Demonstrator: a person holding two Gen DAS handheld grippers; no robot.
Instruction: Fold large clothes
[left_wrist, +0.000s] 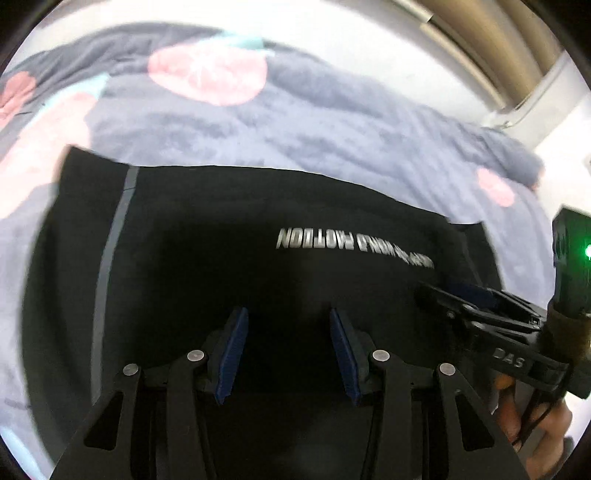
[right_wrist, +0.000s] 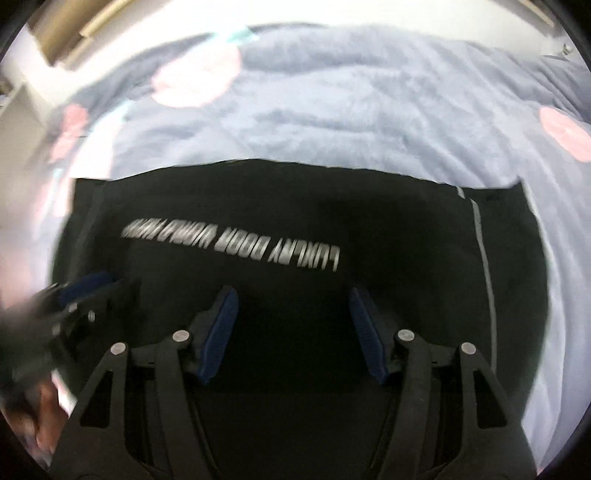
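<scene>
Both tongs hang over the black garment with nothing between their blue pads: the left tongs (left_wrist: 286, 354) stand about half open, and the right tongs (right_wrist: 293, 334) a touch wider, each pointing steeply down at dark cloth. The black garment (left_wrist: 258, 288) lies spread flat on the bed, its white lettering (left_wrist: 351, 243) reading upside down just beyond the pads and a grey stripe (left_wrist: 110, 266) running down the side left of that lettering. From the left wrist view the right tongs show to the right of the lettering, close to the cloth. Around the garment spreads a blue-grey blanket (right_wrist: 351, 122) with pink patches, soft and rumpled. The likely trouble from here is a poor pinch: on so yielding a blanket the pads could gather the blanket along with the garment, or catch only one layer, and the fold would come out crooked. Uneven lifting by the two hands would skew the edges too.
</scene>
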